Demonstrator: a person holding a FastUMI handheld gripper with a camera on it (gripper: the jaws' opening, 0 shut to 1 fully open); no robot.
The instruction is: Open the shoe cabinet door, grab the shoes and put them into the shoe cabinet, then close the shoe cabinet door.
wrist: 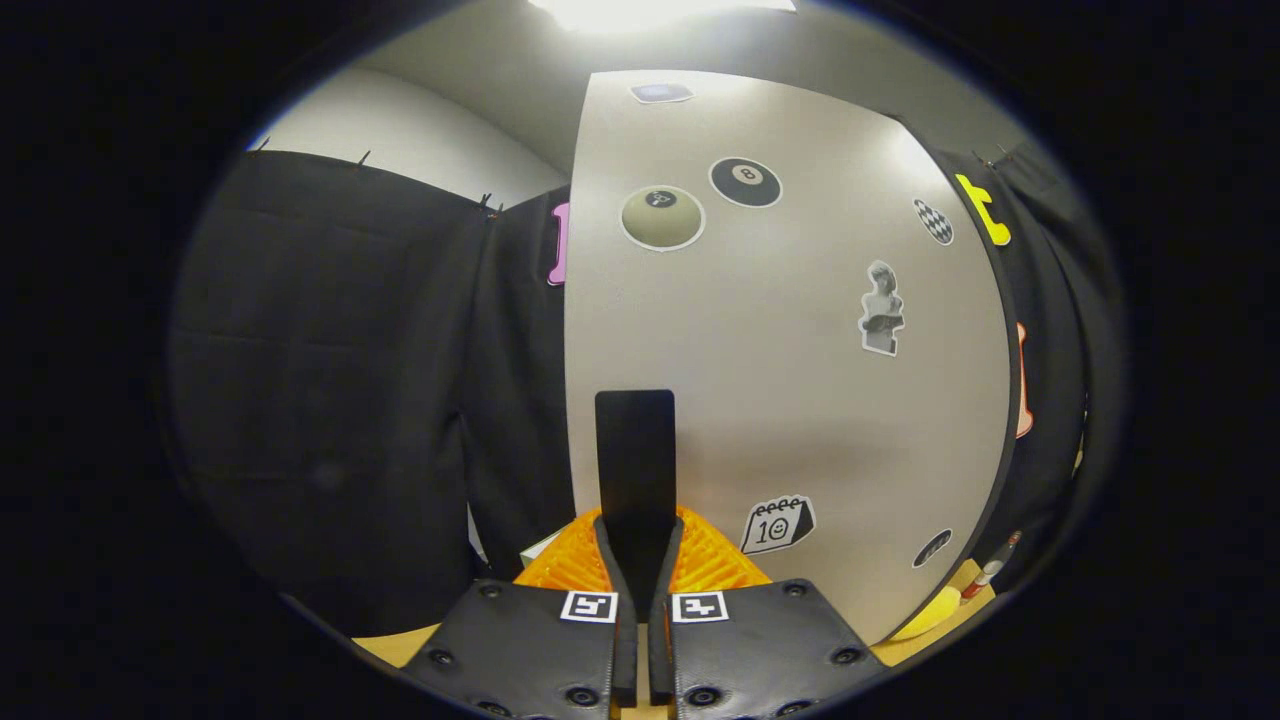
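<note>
Gripper view: hand-held gripper (pixel 640 545) clamps the black handle (pixel 635 460) at the cabinet door (pixel 790 400) edge.

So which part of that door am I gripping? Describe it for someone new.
Start at the big pale cabinet door covered in stickers, standing just ahead of the gripper. Near its left edge, low down, a flat black rectangular handle rises upright between the two fingers, which close on its base. Unlike the stickers, it is plain, solid black and tall.
</note>
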